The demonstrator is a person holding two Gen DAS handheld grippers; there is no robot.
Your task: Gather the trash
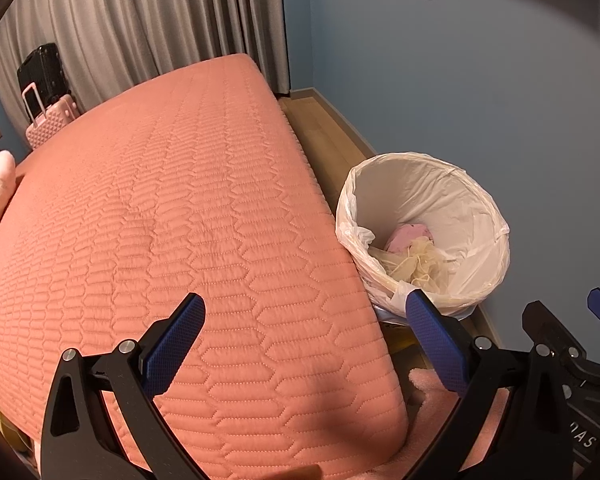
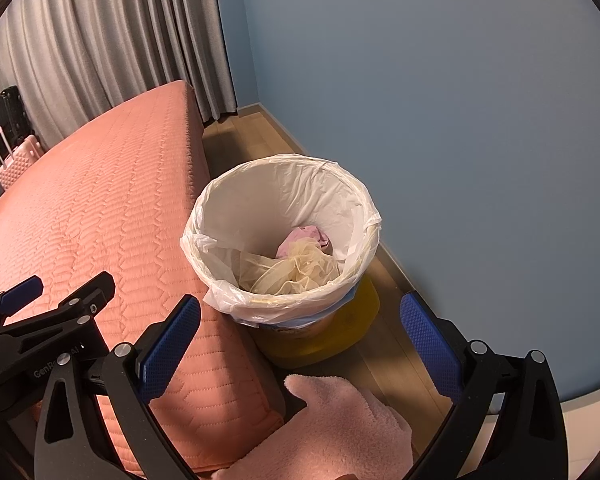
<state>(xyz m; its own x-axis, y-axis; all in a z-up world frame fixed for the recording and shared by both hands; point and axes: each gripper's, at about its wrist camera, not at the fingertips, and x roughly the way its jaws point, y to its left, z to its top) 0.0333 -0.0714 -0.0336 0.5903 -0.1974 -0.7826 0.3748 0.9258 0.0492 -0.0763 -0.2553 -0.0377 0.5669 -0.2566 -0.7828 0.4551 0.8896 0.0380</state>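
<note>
Holding both grippers, left point(image 1: 306, 334) and right point(image 2: 300, 344), spread wide and empty, we see trash point(image 2: 296, 268) lying inside the lined bin point(image 2: 364, 208) by the bed point(image 1: 180, 208), beyond our right jaws, not between them.

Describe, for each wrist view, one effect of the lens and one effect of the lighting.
Left wrist view: the bed bulges into a curve and dark corners frame the picture; a shadow covers its near end. Right wrist view: the wall bows and darkens toward the edges; the bin liner is brightly lit.
</note>
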